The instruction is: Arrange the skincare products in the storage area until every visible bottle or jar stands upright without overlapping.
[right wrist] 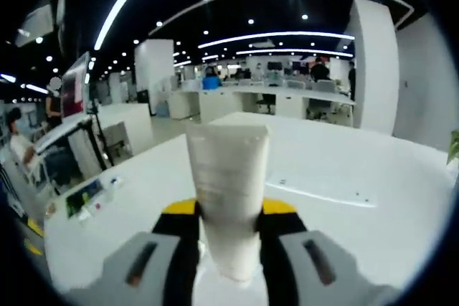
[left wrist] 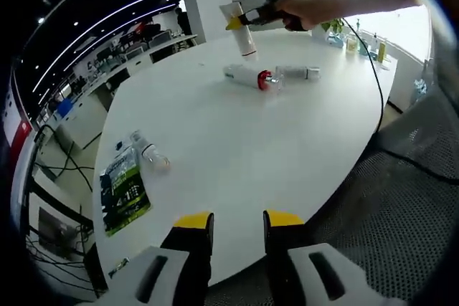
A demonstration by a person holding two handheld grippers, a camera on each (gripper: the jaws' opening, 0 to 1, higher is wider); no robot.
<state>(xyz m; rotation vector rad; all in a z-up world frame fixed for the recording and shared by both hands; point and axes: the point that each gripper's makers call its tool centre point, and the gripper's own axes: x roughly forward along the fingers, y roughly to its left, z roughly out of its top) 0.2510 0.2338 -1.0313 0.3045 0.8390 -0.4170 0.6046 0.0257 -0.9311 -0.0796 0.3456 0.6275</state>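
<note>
Right claw (right wrist: 228,214) clamps a smooth white plastic tube (right wrist: 228,184), flat crimped end uppermost. Left claw (left wrist: 238,221) narrowly parted, holding nothing, above the glossy white surface (left wrist: 237,148).

White desk (left wrist: 237,141) with skincare items lying on it.
Two bottles (left wrist: 252,77) (left wrist: 297,72) lie mid-desk; a small bottle (left wrist: 148,152) and green packet (left wrist: 123,190) lie near one edge.
</note>
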